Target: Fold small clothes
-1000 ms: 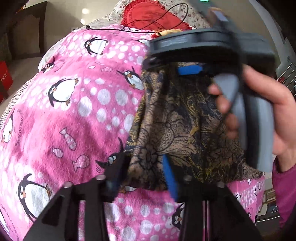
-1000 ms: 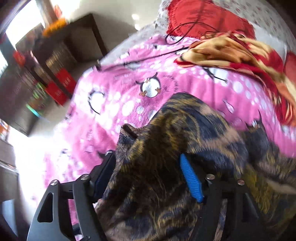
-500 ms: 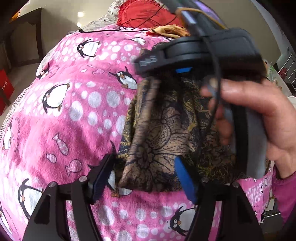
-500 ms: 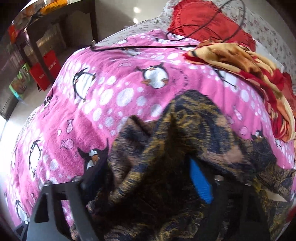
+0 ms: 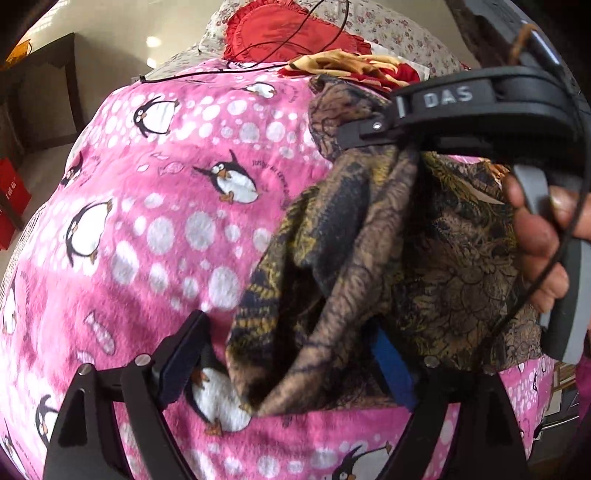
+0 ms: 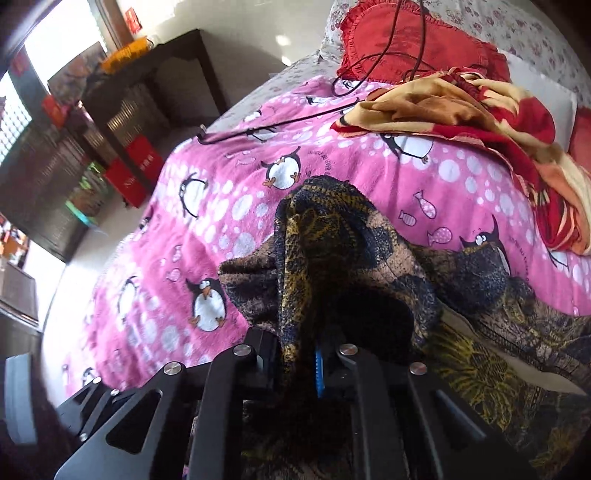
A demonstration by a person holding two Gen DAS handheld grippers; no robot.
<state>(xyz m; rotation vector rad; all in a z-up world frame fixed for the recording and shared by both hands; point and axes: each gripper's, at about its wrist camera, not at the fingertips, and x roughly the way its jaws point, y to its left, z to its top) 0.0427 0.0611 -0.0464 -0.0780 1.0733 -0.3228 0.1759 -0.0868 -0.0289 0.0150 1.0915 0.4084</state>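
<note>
On the black body of your right gripper [image 5: 476, 110], seen from the left wrist camera, you can read the raised letters "DAS". The blanket [image 5: 166, 229] carries small curved print beside its penguins, too blurred for you to make out. The red box [image 6: 135, 173] on the floor shows pale characters you cannot read. The red signs [image 6: 133, 18] by the window are likewise illegible.

brown-gold patterned garment [image 6: 332, 236] bunched, partly lifted off the bed.
</note>
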